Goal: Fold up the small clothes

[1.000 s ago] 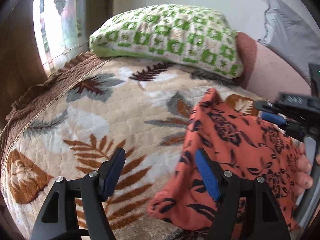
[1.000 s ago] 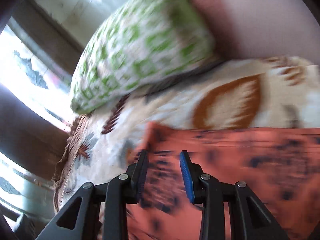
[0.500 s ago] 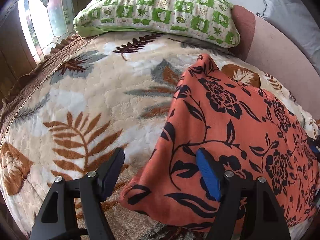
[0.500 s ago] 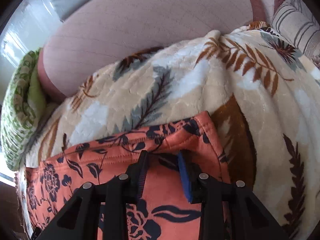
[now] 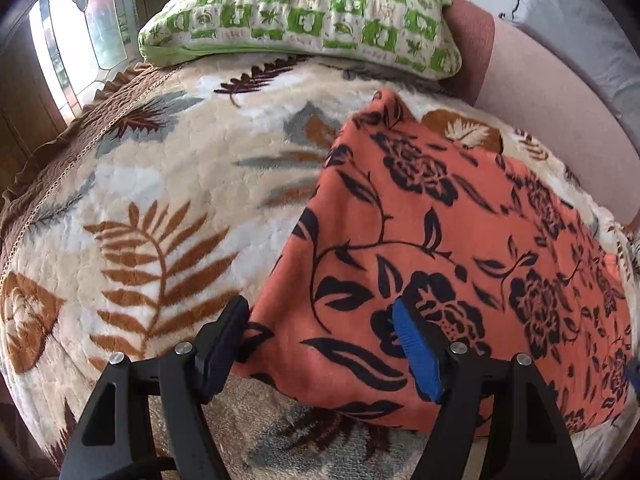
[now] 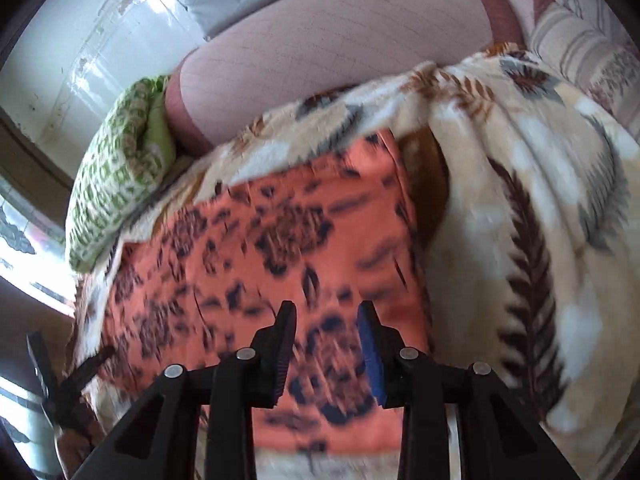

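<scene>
Plainly, orange floral garment (image 5: 460, 240), no readable writing

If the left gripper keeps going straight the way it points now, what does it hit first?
Most likely the orange floral cloth: the left gripper points down at its near left edge, jaws open and straddling that corner. Depth is hard to judge; it may catch the leaf-print blanket just beside the edge instead.

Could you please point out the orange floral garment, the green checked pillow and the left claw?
Orange floral garment (image 5: 460, 232), left wrist view, middle of the cloth.
Green checked pillow (image 5: 312, 12), left wrist view, top face.
Left claw (image 5: 320, 336), left wrist view, between fingertips.
</scene>
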`<state>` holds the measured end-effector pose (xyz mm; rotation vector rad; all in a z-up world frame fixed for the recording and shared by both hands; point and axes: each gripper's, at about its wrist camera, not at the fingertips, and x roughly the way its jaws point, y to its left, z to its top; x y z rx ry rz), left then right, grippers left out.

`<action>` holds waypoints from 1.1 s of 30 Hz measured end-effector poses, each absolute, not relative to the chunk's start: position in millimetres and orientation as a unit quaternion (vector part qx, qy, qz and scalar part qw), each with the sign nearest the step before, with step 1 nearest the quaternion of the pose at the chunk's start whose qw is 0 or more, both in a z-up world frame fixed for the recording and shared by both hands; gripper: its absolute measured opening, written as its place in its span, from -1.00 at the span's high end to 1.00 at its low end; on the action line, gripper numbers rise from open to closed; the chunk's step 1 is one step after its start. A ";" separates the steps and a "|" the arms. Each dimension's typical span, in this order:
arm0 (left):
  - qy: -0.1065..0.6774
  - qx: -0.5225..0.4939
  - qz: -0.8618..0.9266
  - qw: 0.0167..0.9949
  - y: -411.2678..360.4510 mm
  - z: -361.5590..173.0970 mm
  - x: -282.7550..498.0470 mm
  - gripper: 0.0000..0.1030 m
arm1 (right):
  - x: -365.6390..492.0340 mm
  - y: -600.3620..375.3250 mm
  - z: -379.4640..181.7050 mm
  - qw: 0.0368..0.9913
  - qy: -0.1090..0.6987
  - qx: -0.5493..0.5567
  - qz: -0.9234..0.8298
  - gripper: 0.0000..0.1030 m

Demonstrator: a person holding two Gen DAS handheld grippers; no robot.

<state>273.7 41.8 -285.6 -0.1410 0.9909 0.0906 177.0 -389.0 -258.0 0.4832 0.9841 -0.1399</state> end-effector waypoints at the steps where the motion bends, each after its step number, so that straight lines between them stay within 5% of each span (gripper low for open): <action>1: 0.472 -0.064 0.046 0.878 41.4 -285.7 272.4 -0.45 | 170.0 -389.6 -272.9 0.841 0.487 0.221 -0.084 0.24; 12: 0.428 -0.136 0.076 0.890 81.5 -262.4 208.6 -0.45 | 146.8 -335.5 -241.6 0.884 0.346 0.314 0.013 0.01; 24: 0.461 -0.209 0.002 0.862 65.9 -280.9 196.1 -0.45 | 168.0 -264.6 -262.7 0.864 0.390 0.300 0.107 0.01; 33: 0.444 -0.299 -0.051 0.843 71.6 -295.7 239.1 -0.43 | 140.0 -312.8 -289.9 0.788 0.427 0.427 0.118 -0.06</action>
